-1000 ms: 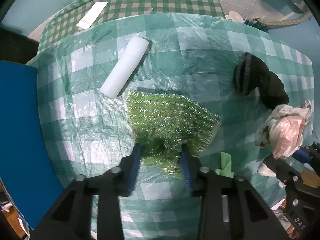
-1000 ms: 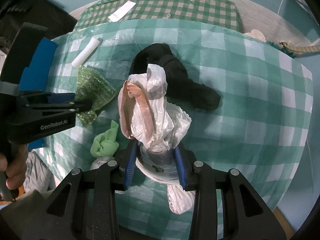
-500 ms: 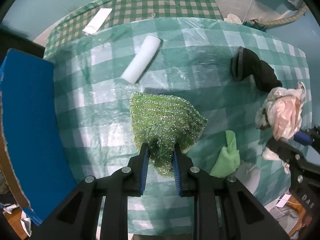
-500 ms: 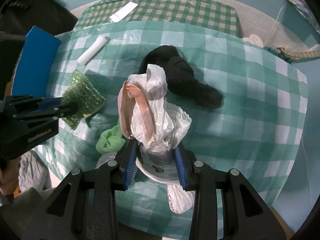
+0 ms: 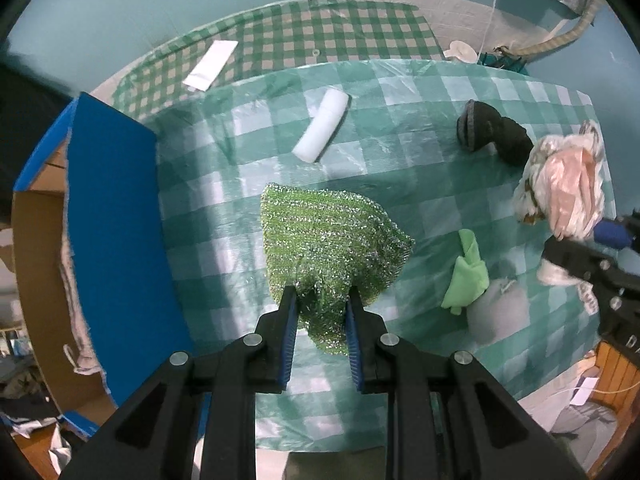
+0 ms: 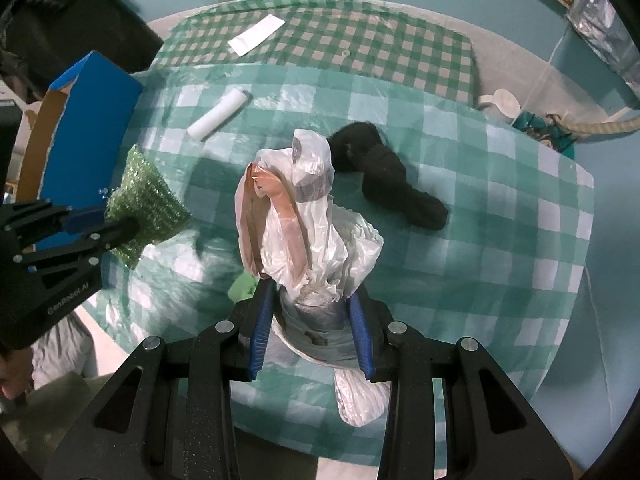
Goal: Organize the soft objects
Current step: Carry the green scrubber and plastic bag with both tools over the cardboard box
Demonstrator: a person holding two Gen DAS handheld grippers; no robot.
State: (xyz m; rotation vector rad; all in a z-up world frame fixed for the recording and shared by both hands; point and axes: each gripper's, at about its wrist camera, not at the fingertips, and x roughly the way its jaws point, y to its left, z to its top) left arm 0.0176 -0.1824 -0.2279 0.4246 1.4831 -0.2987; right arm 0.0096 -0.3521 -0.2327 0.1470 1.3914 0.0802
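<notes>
My left gripper (image 5: 321, 297) is shut on a sparkly green cloth (image 5: 328, 240) and holds it above the green checked table (image 5: 400, 152); it also shows in the right wrist view (image 6: 146, 212). My right gripper (image 6: 312, 292) is shut on a bundle of white and pink plastic bags (image 6: 304, 224), held above the table; the bundle shows in the left wrist view (image 5: 560, 184). On the table lie a black sock (image 6: 392, 176), a white roll (image 5: 322, 130) and a light green cloth (image 5: 466, 272).
A blue cardboard box (image 5: 112, 224) stands open at the table's left edge. A grey bundle (image 5: 496, 312) lies by the light green cloth. A white paper strip (image 5: 210, 65) lies on a small-checked cloth at the back.
My left gripper has closed on the sparkly green cloth and lifted it, pulling back and up from the table. The blue box has come further into view. The right gripper still holds the bags.
</notes>
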